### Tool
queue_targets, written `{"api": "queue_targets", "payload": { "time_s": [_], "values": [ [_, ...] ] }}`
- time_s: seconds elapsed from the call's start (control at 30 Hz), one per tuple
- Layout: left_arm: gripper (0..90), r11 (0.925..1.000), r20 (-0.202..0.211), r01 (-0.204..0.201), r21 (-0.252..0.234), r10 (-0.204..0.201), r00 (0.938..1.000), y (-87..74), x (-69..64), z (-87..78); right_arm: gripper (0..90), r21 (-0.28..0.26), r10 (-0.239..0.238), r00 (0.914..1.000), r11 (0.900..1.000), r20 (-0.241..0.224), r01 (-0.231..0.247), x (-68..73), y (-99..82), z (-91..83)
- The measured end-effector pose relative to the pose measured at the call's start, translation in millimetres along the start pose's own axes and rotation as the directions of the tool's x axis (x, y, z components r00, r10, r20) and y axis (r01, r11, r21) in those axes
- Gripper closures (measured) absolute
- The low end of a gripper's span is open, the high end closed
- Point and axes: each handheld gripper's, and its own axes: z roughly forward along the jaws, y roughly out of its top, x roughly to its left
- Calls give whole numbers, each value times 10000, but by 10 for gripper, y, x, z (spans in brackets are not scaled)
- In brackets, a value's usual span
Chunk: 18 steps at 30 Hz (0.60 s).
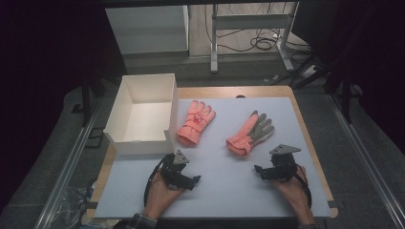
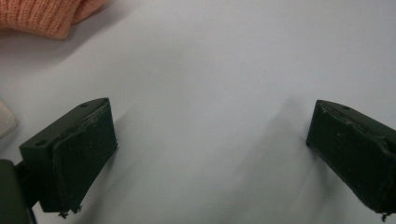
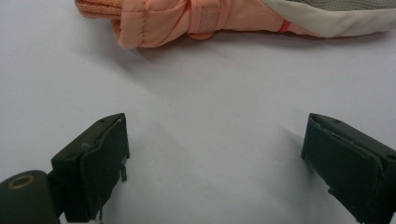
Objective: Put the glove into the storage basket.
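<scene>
Two orange gloves lie on the white mat. The left glove [image 1: 195,121] lies back up beside the box, and its knitted cuff [image 2: 39,16] reaches into the top left of the left gripper view. The right glove [image 1: 250,133] lies grey palm up; its cuff and strap [image 3: 187,18] cross the top of the right gripper view. My left gripper [image 1: 191,180] rests low on the mat in front of the left glove, open and empty [image 2: 210,154]. In front of the right glove, my right gripper [image 1: 260,171] is open too, with bare mat between its jaws [image 3: 215,158].
An open white box [image 1: 141,114] stands at the mat's back left corner, beside the left glove. The wooden table edge [image 1: 305,133] frames the mat. Table legs and cables [image 1: 258,43] lie on the floor beyond.
</scene>
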Motion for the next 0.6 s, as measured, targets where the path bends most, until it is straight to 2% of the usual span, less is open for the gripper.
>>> {"api": "queue_targets", "payload": {
  "time_s": [0.23,0.37,0.5,0.6],
  "values": [
    [13,10000,0,0,-1,0,10000,0,0,0,98,-24,67,9999,10000,90,-67,14,-3,-12],
    [13,10000,3,-1,-1,1,10000,1,1,0,138,-119,84,9999,9999,89,-83,25,-14,-34],
    [13,10000,4,-2,-2,2,10000,0,1,0,168,-201,483,9987,9986,-170,-487,-9,-8,-66],
    [13,10000,7,1,-2,-1,10000,0,1,0,209,-452,642,9977,9969,-228,-652,-37,36,-121]
  ]
}}
